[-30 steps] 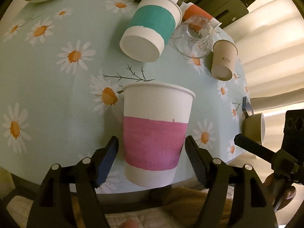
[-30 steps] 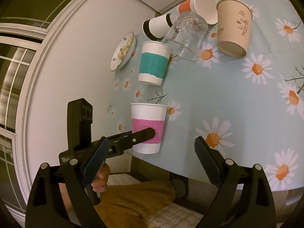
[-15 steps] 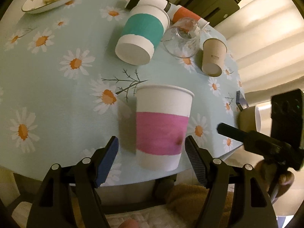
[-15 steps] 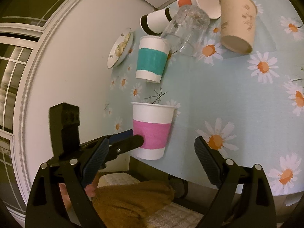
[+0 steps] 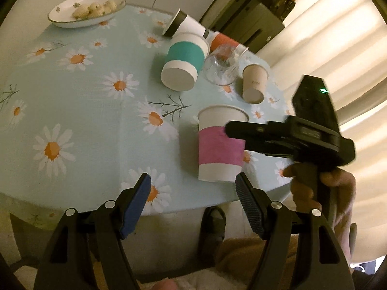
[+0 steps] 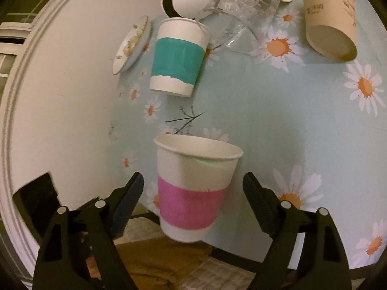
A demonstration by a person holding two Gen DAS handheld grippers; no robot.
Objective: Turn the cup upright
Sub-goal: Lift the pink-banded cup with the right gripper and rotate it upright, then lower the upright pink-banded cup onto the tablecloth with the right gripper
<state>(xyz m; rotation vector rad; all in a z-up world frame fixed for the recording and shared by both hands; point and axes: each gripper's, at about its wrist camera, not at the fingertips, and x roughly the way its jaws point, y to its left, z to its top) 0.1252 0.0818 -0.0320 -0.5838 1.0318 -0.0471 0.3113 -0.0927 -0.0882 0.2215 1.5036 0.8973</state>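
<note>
Both tongs gape wide, gripping nothing. Right tongs flank the pink cup, pads clear of it. Left tongs hang off the edge. Cup: smooth paper, tapered, rim up, at table's 5 o'clock edge.

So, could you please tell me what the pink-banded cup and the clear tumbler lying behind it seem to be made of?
The pink-banded cup looks like matte white paper: it has a rolled rim, a thin wall and a painted-looking pink band. The clear tumbler is transparent and shows highlights and faceted texture, so it is glass or possibly hard clear plastic; the look leaves that open.
</note>
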